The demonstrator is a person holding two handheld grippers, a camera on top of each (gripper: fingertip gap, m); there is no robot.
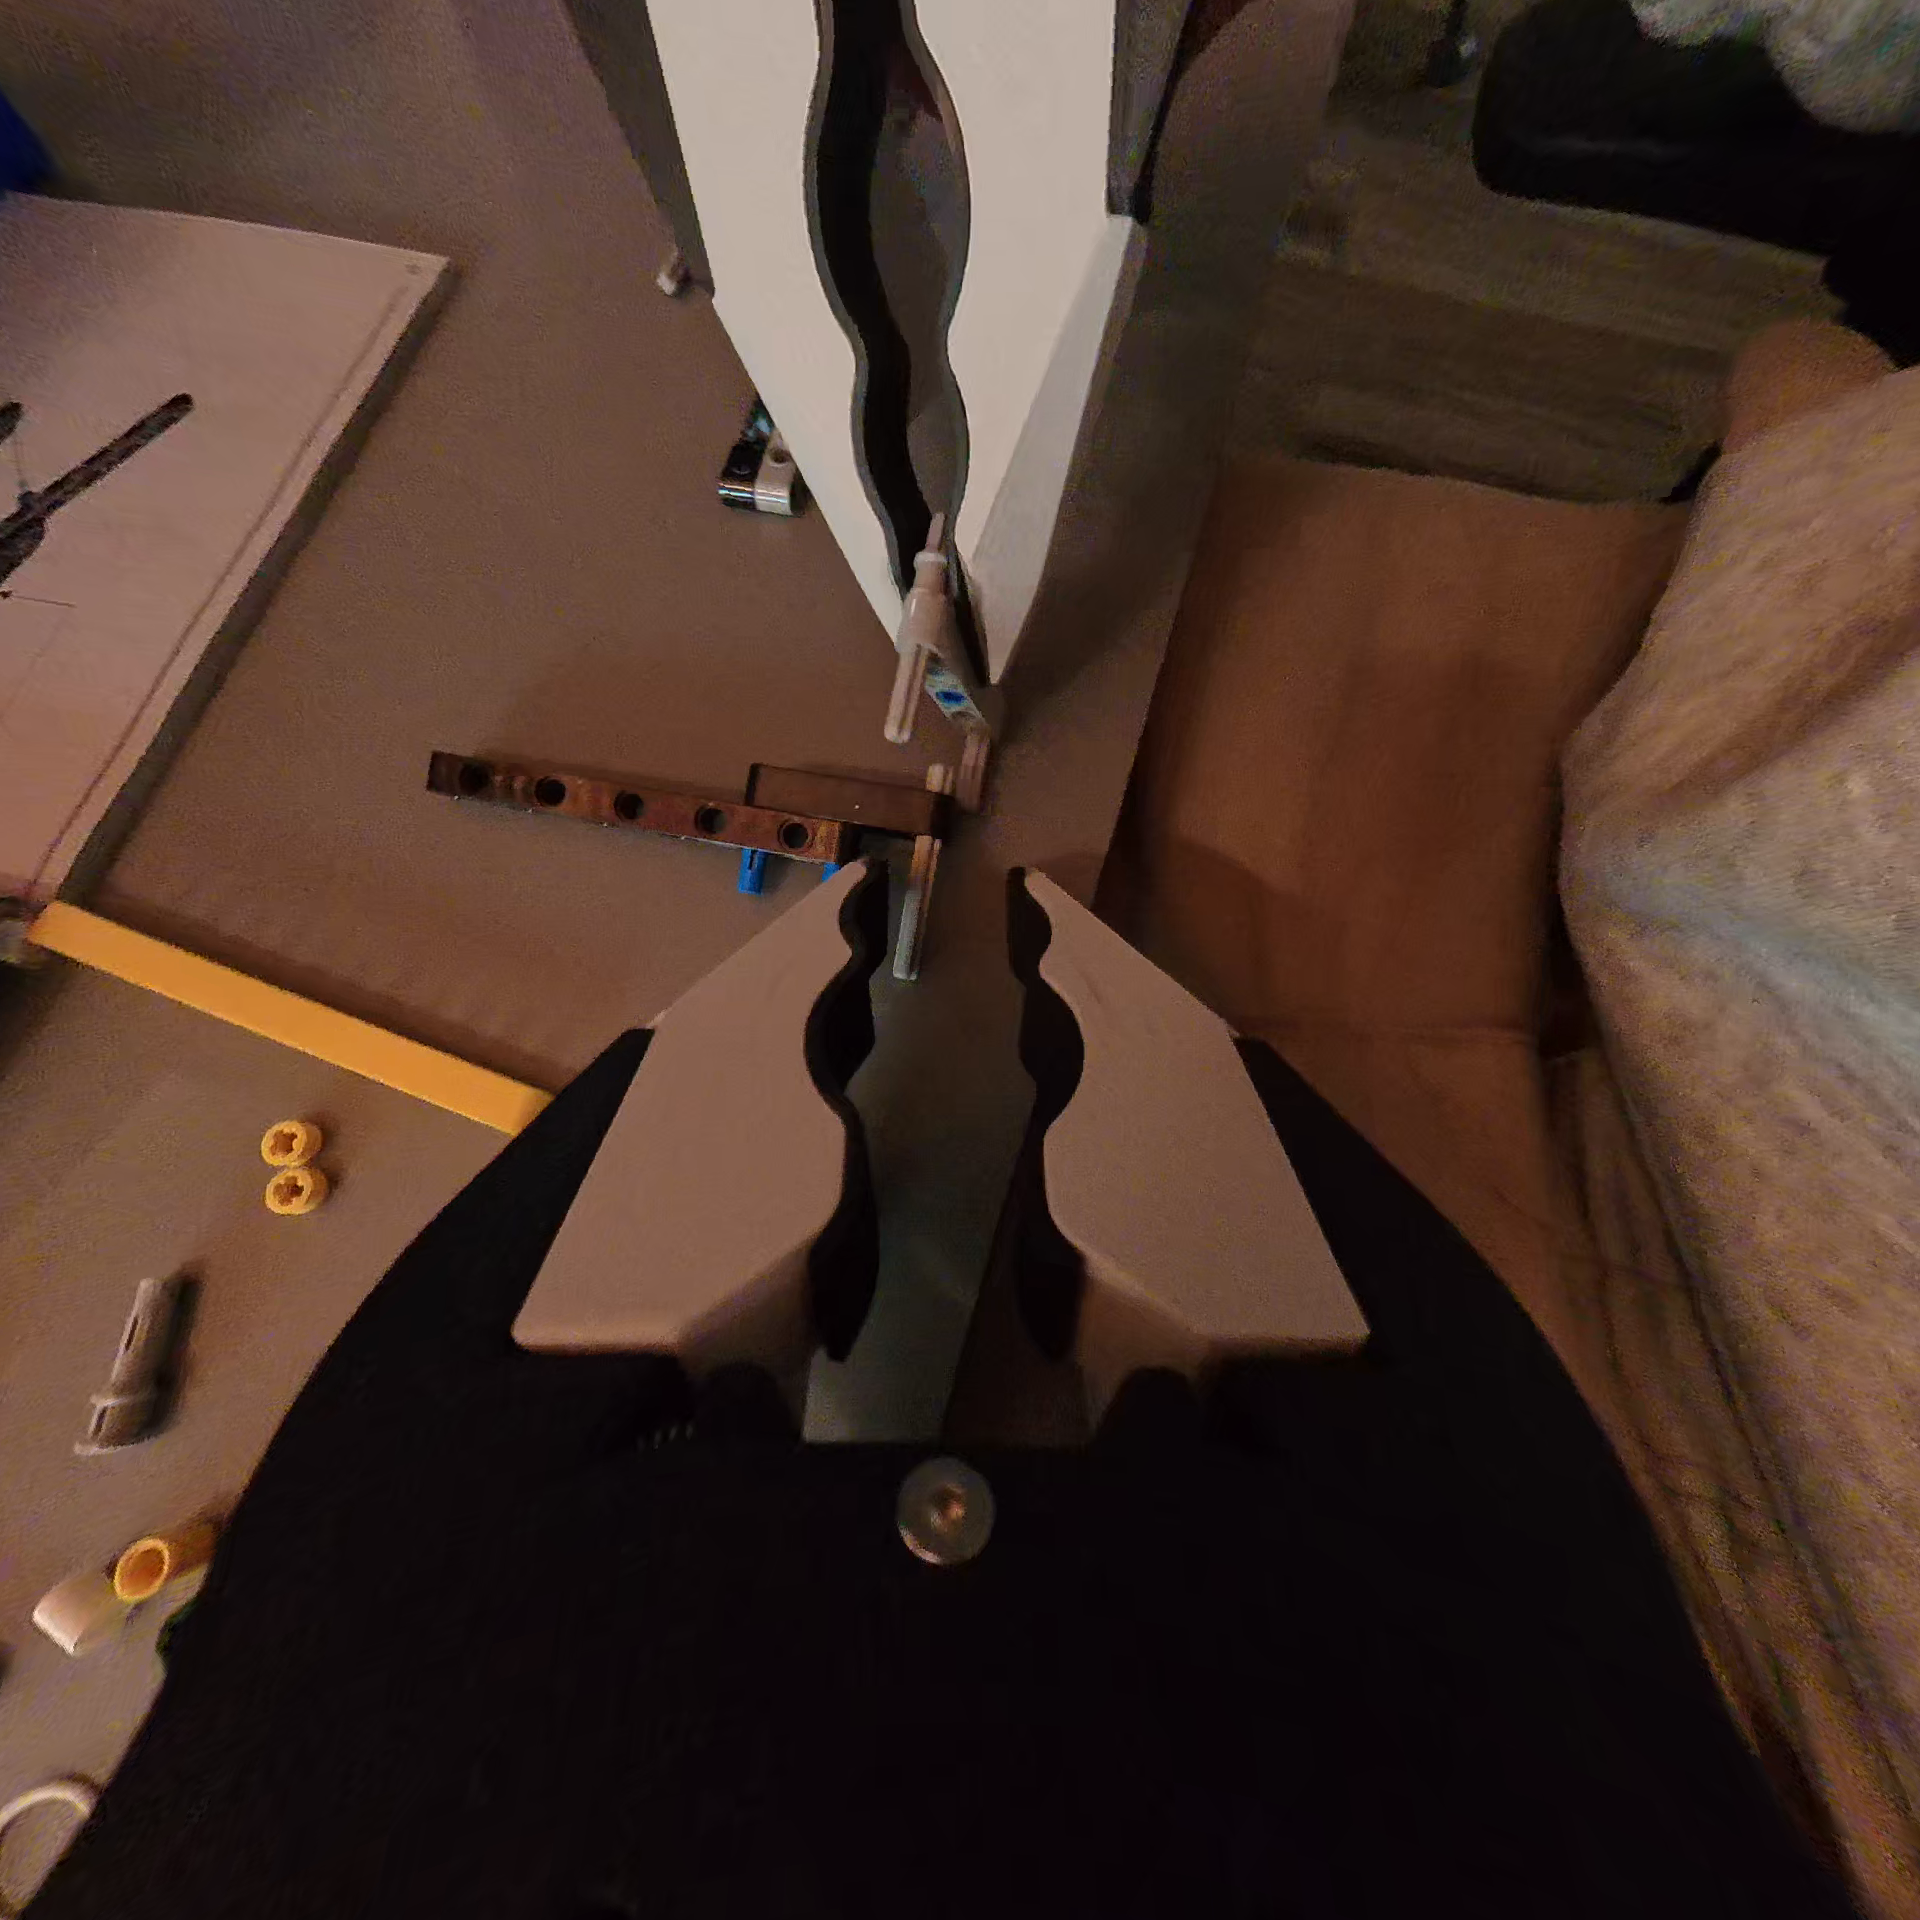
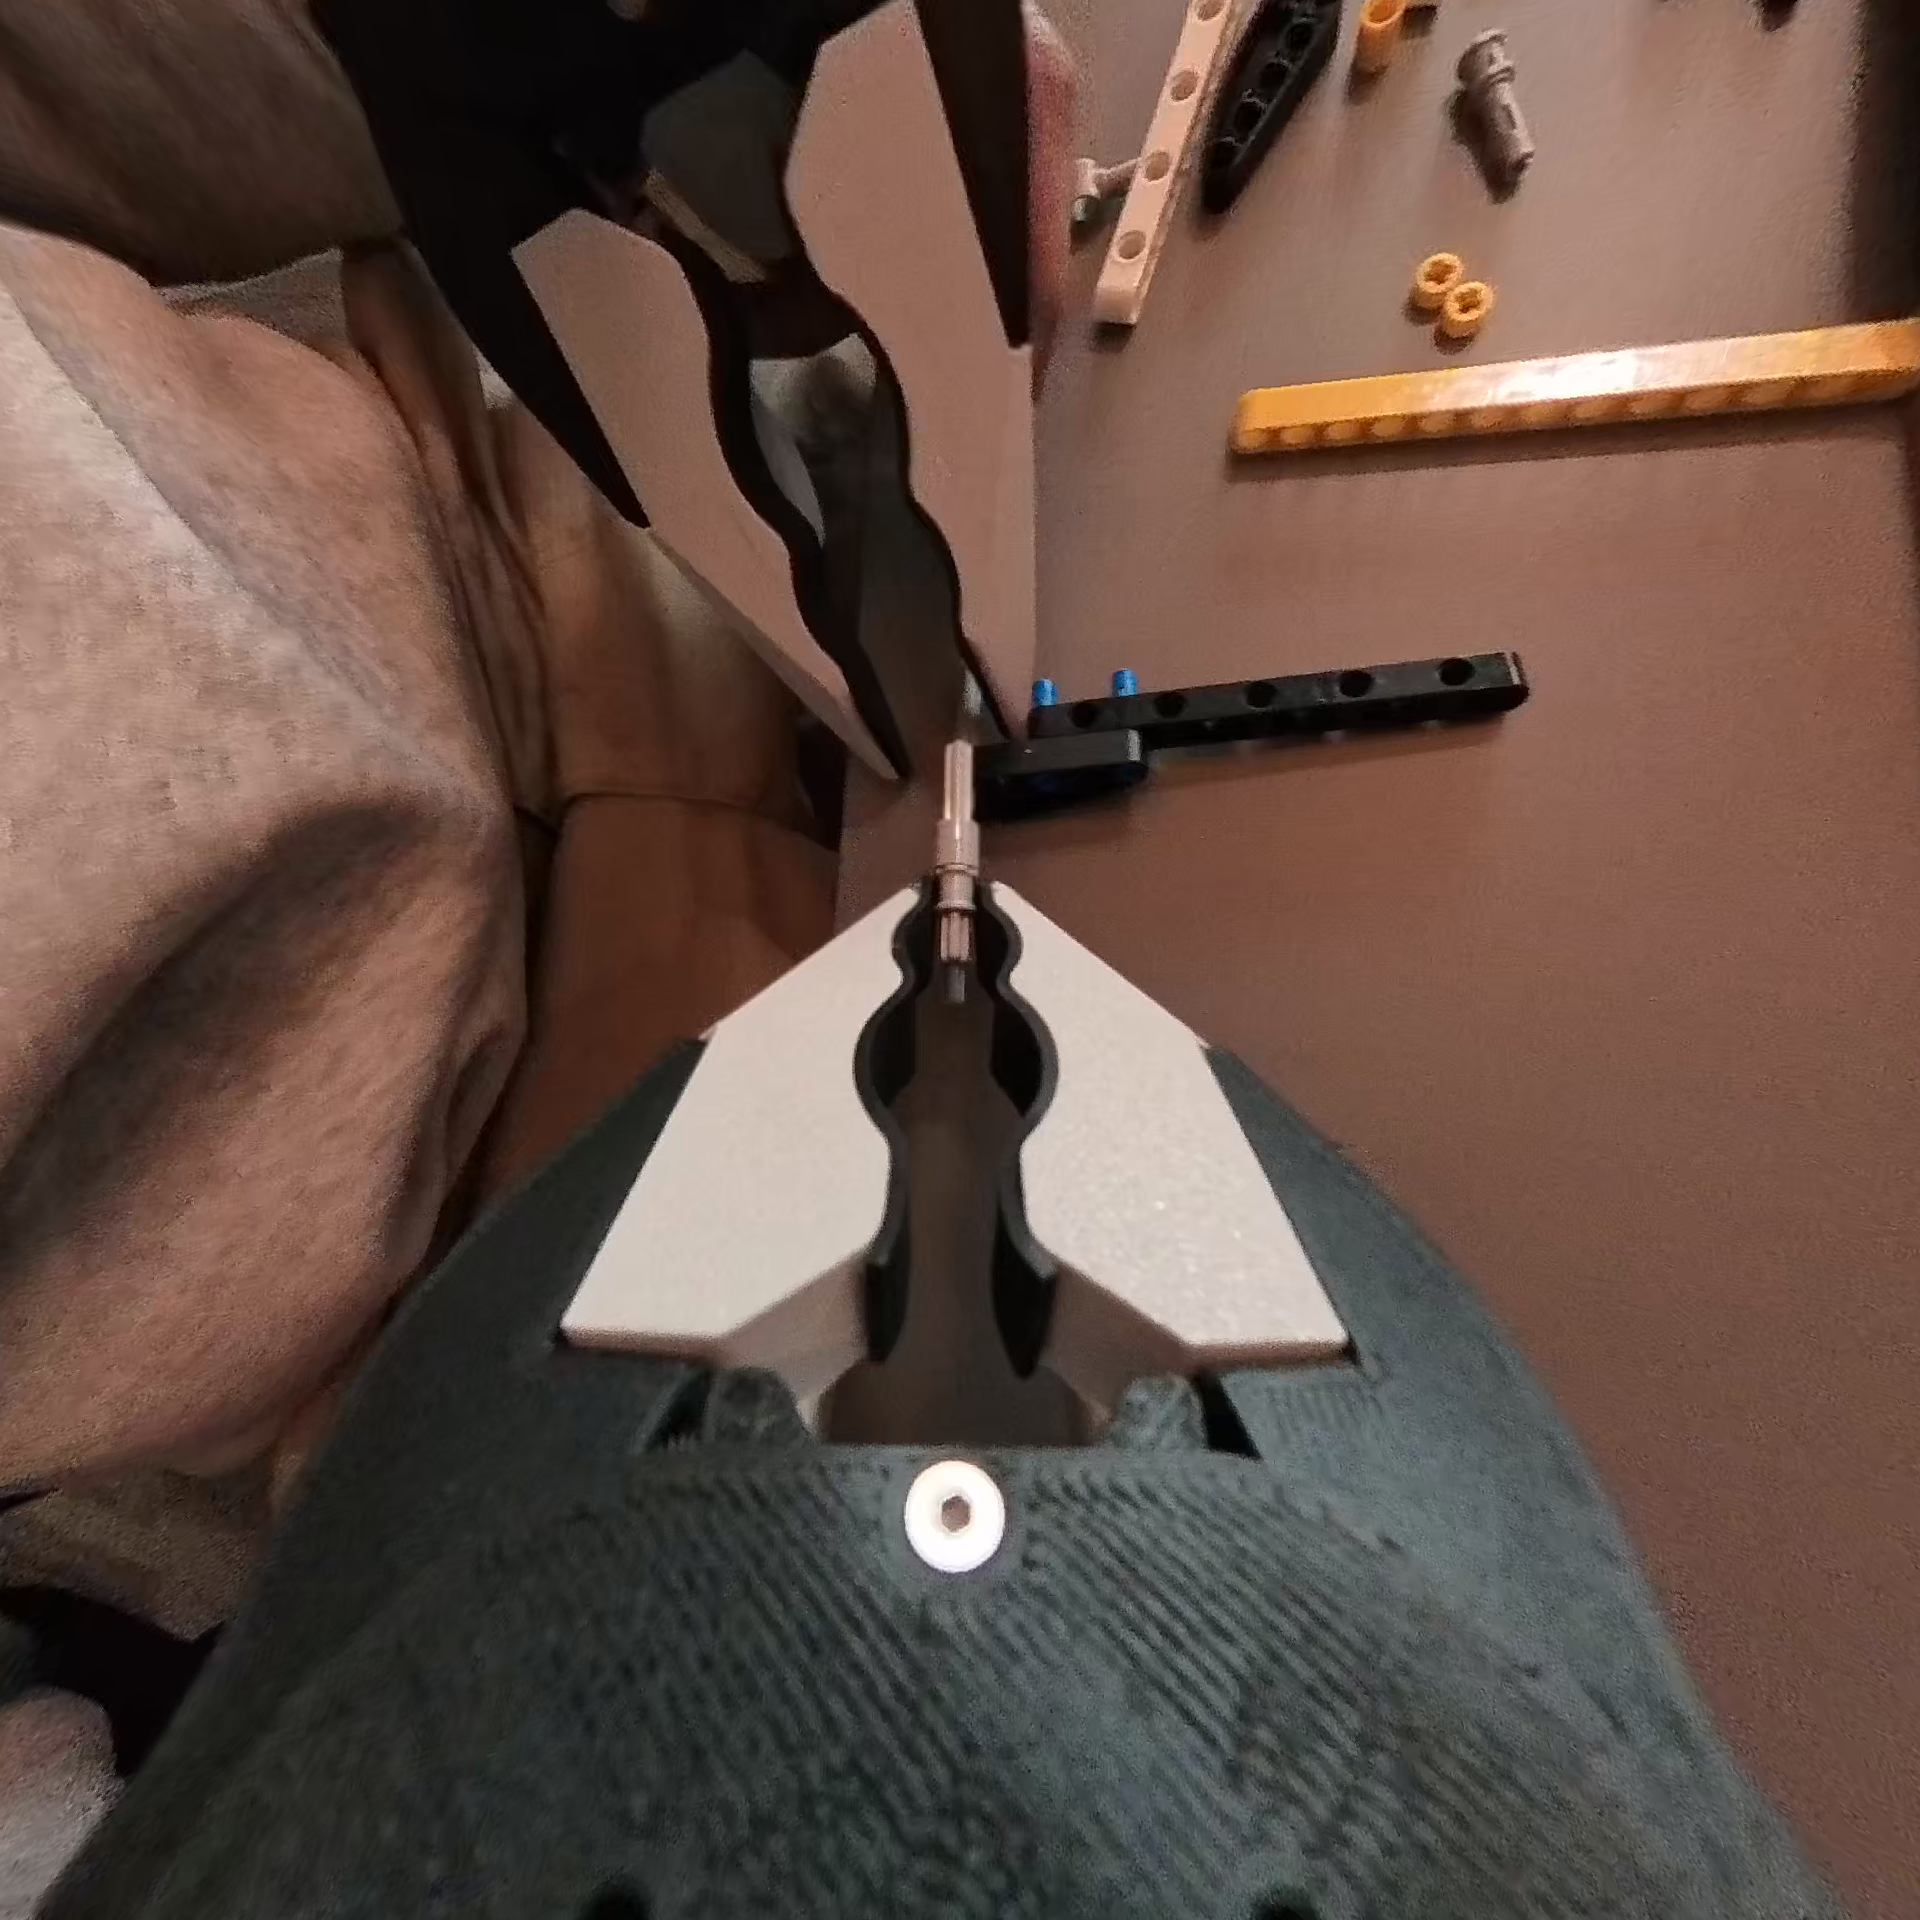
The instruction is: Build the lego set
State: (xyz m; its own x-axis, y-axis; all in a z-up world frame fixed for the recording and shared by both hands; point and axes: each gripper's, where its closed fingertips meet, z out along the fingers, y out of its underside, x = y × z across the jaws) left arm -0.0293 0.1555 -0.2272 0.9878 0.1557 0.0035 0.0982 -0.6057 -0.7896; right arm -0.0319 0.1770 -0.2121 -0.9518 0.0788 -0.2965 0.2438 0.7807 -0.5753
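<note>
A black beam assembly with blue pins lies on the brown table; it also shows in the right wrist view. My right gripper is shut on a grey axle pin and holds its tip at the short beam's end. In the left wrist view the right gripper comes down from the top with the pin. My left gripper faces it at the same beam end, jaws a little apart. A grey axle stands between them, against the left finger. The joint itself is hidden.
A long yellow beam, two yellow bushes, a grey pin, a tan beam and a black curved beam lie on the table. The instruction booklet lies at the left. A blanket-covered sofa borders the table edge. Left and right tips are no more than a few centimetres apart.
</note>
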